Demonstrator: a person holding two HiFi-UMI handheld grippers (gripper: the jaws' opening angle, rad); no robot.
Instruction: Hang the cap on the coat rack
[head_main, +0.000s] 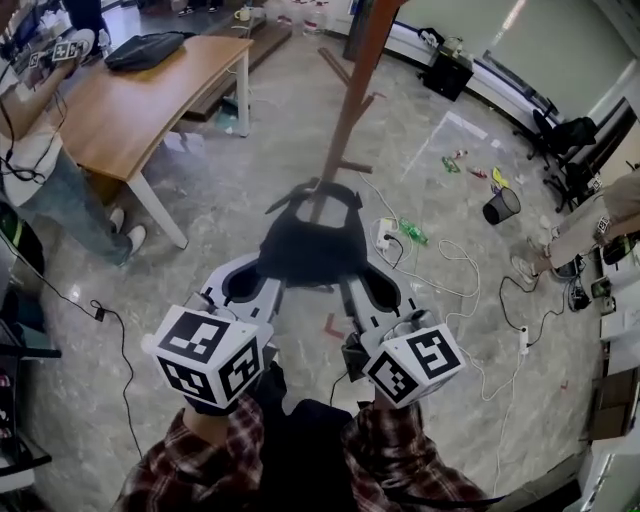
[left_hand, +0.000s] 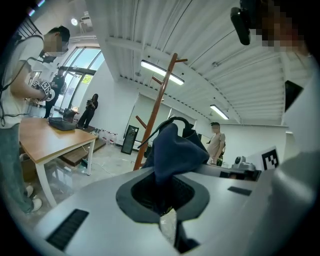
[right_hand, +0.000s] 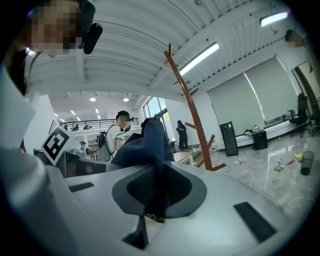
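A dark blue cap (head_main: 310, 248) hangs stretched in front of the wooden coat rack (head_main: 356, 90). The left gripper (head_main: 263, 277) is pinched tight on one edge and the right gripper (head_main: 354, 283) on the other.

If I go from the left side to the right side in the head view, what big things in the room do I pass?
Wooden table → coat rack → black bin → black office chair. The cap is left out, since it sits across the rack's line.

Matt cloth cap (head_main: 305, 250), wooden coat rack (head_main: 357, 78)
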